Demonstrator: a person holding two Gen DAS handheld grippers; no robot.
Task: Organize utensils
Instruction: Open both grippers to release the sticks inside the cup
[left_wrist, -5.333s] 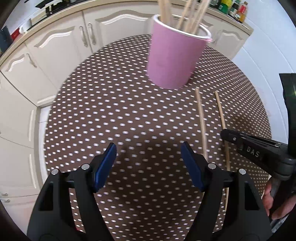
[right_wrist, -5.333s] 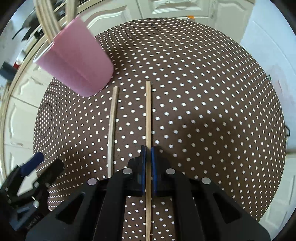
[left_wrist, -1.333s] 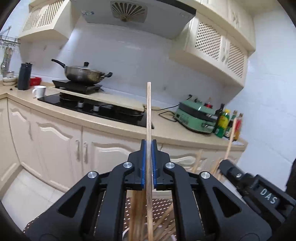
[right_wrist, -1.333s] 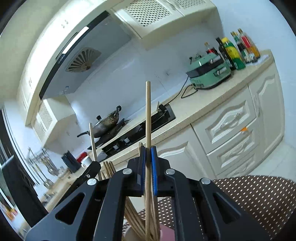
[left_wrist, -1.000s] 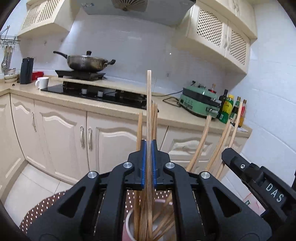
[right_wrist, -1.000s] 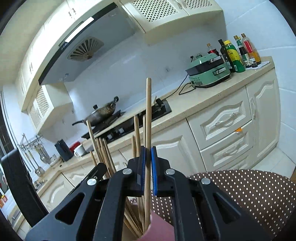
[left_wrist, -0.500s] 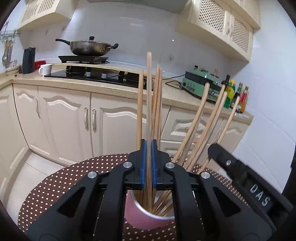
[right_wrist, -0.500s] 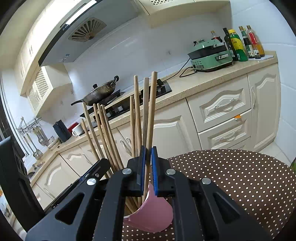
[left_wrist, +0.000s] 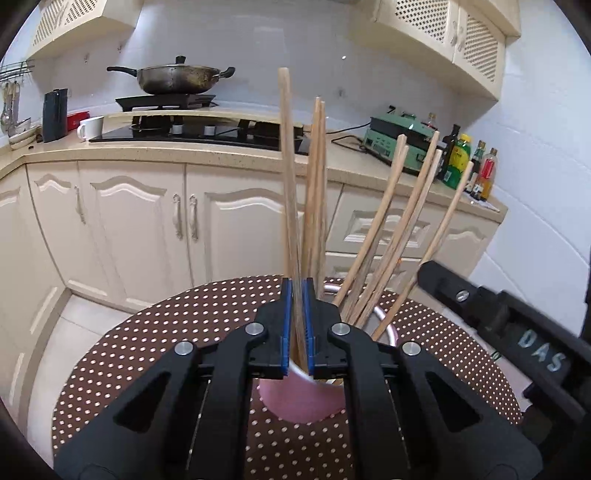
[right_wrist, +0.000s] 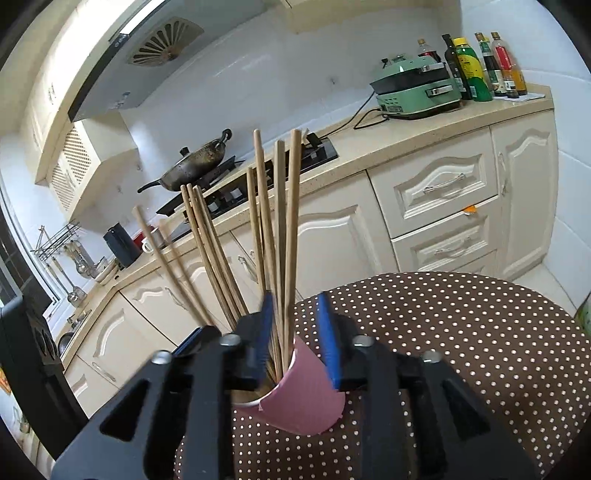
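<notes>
chopstick, left: thin wooden chopstick (left_wrist: 286, 177) stands nearly upright, lower end down inside the pink cup (left_wrist: 301, 404), upper part clamped between blue pads
left hand-held gripper: (left_wrist: 297, 325) jaws together on that chopstick, right over the cup mouth
chopstick, right: released chopstick (right_wrist: 291, 229) stands in the cup between the pads, no pad pressing it as far as I can tell
right hand-held gripper: (right_wrist: 295, 332) jaws opening, blue pads apart either side of the stick, just above the cup rim
cup: pink cup (right_wrist: 303, 402) upright on the table (left_wrist: 177, 332), holds a fan of other chopsticks (left_wrist: 391, 229) leaning to the right in the left wrist view
table: round, brown cloth with white dots; no loose chopsticks visible on the part in view
step in hand: dropping both sticks into the cup; right one judged let go, left one not yet
how to do it well: left jaws should part only with the tip well inside the rim; open gently so the stick settles against the others; pull both grippers back and up along the sticks, not sideways
risk: cup looks light and top-heavy with tall sticks; a sideways nudge from either gripper could tip it
surroundings: cream cabinets (left_wrist: 140, 229) behind the table
</notes>
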